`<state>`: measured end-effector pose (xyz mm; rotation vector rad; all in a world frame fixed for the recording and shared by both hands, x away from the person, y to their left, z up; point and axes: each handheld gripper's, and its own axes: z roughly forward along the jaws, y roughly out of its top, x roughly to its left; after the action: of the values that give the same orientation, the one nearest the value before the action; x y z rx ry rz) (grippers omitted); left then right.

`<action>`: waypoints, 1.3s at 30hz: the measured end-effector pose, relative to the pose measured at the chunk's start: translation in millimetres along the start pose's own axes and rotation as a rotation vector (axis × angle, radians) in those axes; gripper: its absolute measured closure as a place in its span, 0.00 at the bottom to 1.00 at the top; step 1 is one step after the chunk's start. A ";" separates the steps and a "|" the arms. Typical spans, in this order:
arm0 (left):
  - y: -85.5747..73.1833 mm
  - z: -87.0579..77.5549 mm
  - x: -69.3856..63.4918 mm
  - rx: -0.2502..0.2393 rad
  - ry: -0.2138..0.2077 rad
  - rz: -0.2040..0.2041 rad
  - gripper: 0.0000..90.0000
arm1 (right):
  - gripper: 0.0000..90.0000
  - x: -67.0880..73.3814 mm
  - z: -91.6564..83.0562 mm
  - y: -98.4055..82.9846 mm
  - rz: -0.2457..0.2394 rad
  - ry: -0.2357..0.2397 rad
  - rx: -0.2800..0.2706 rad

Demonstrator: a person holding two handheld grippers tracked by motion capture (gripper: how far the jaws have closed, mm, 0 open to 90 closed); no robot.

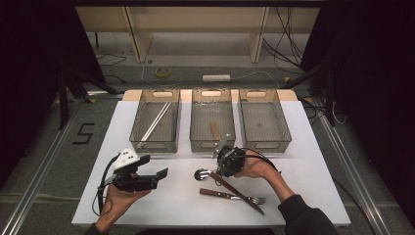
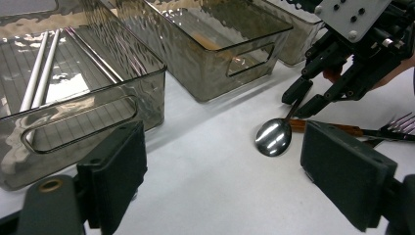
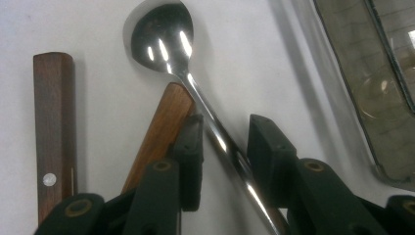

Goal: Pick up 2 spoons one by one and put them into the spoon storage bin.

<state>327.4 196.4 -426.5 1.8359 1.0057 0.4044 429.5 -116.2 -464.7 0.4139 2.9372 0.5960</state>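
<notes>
A steel spoon (image 1: 201, 175) (image 3: 161, 34) lies on the white table, bowl to the left. My right gripper (image 1: 222, 169) (image 3: 222, 132) is lowered over its shaft, jaws on either side with a small gap, so it is open. A wooden knife handle (image 3: 164, 122) lies under the left jaw, the knife (image 1: 240, 193) running diagonally toward me. A wooden-handled fork (image 1: 230, 196) (image 3: 54, 132) lies beside them. My left gripper (image 1: 155, 169) (image 2: 235, 171) stands open with nothing in it at the front left, aimed at the spoon (image 2: 274, 137) and the right gripper (image 2: 303, 100).
Three clear grey bins stand in a row at the back. The left bin (image 1: 154, 145) holds white chopsticks (image 1: 155, 120), the middle bin (image 1: 211, 145) a wooden-handled utensil (image 1: 214, 129). The right bin (image 1: 266, 145) looks bare.
</notes>
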 end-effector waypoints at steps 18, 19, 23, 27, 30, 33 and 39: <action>-0.2 0.7 -1.5 0.002 0.005 0.006 0.19 | 0.92 4.0 -1.1 0.0 -0.071 0.024 0.011; -0.3 0.6 -1.5 0.001 0.005 0.006 0.19 | 0.95 5.1 -0.9 0.0 -0.068 0.016 0.007; -0.3 0.6 -1.8 0.000 0.004 0.006 0.19 | 0.99 6.0 -0.4 -0.4 -0.085 0.002 0.005; -0.2 0.7 -1.6 0.002 0.005 0.007 0.19 | 1.00 7.0 -1.1 0.0 -0.101 -0.006 0.013; -0.4 0.8 -1.3 0.003 0.006 0.006 0.19 | 1.00 7.3 -1.4 -0.5 -0.096 -0.019 0.004; -0.2 0.3 -1.1 0.003 0.005 0.008 0.19 | 1.00 6.1 -4.3 -0.8 -0.095 -0.019 -0.014; 0.1 -1.0 -0.9 -0.011 0.003 0.008 0.19 | 1.00 4.1 -12.1 -1.6 -0.089 -0.035 -0.045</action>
<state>326.3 196.2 -425.8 1.8311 0.9969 0.4172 423.2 -120.8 -454.5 0.2847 2.8852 0.6349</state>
